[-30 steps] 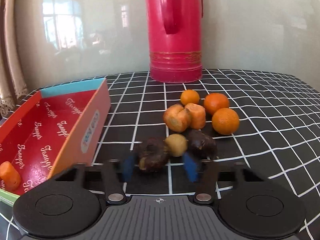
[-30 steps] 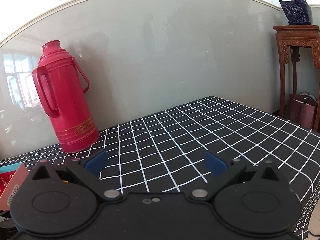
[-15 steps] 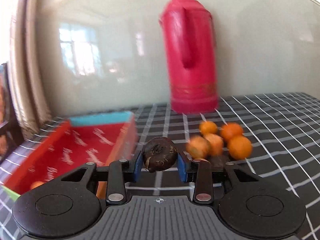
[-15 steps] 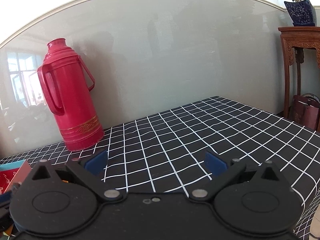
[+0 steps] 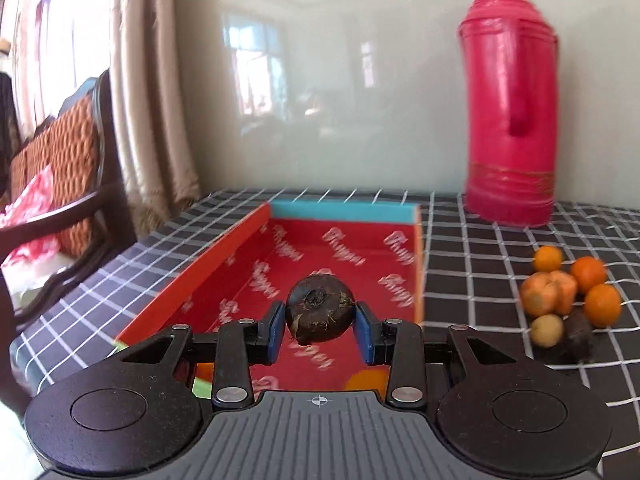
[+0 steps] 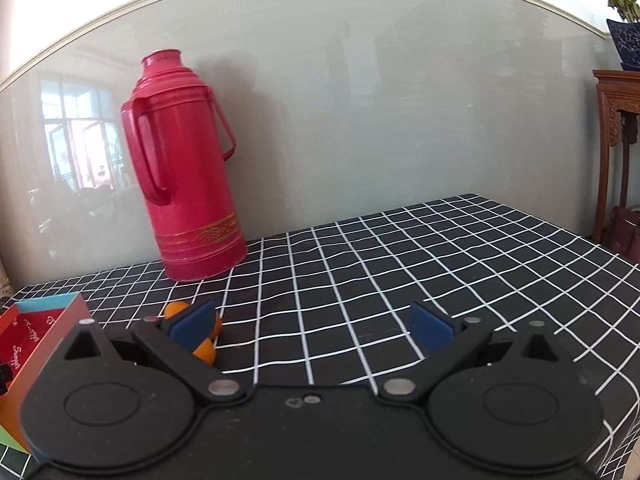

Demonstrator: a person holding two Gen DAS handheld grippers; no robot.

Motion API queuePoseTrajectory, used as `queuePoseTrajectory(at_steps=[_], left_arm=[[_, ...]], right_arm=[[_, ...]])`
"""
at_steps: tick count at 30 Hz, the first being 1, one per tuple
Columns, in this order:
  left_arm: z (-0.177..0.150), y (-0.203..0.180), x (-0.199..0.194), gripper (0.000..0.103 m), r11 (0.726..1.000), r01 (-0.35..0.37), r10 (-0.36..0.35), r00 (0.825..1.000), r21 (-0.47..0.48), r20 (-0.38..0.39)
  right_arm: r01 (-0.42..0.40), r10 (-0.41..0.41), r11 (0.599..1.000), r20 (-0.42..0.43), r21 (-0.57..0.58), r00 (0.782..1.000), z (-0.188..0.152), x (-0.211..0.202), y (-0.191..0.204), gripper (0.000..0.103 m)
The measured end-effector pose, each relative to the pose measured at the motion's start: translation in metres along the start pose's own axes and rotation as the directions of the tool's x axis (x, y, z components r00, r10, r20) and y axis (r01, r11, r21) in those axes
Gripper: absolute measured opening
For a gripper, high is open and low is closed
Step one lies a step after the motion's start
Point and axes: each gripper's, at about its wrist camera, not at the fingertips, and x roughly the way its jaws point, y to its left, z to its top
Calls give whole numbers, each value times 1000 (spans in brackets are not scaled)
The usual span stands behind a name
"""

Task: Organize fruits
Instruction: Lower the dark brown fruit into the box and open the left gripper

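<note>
My left gripper (image 5: 320, 330) is shut on a dark brown round fruit (image 5: 320, 307) and holds it above the open red box (image 5: 344, 248). Orange pieces (image 5: 366, 380) lie in the box, partly hidden by the gripper. To the right, several fruits sit in a pile on the cloth: oranges (image 5: 602, 310), a small yellow fruit (image 5: 547, 330) and a dark one (image 5: 580, 340). My right gripper (image 6: 312, 322) is open and empty above the table; the oranges (image 6: 206, 350) show behind its left finger (image 6: 192, 322).
A tall red thermos (image 5: 510, 120) stands at the back by the wall; it also shows in the right wrist view (image 6: 184, 184). A black checked cloth (image 6: 400, 264) covers the table. A wooden chair (image 5: 68, 184) stands left of the table, a wooden stand (image 6: 618, 140) far right.
My left gripper closed on the dark fruit, lifted it from the pile and swung left over the red box. The right gripper has turned slightly left and stays open.
</note>
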Motion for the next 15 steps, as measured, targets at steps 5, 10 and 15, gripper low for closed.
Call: queuePoseTrajectory(at_steps=[5,10,15], left_arm=[[-1,16,8,37,999,-1,-2,998,-54,-59],[-1,22,3,39,998,-2,-2,998,-67,-60],[0,33,-6,73,996,-49,48,999,-78,-20]], right_arm=[[-23,23,999,-10,-36,1000,-3,1,14,97],[-43,42,998,-19,-52,999,-6,4,23,97],[-66,63,996,-38,-65,997,-9,8,33,97]])
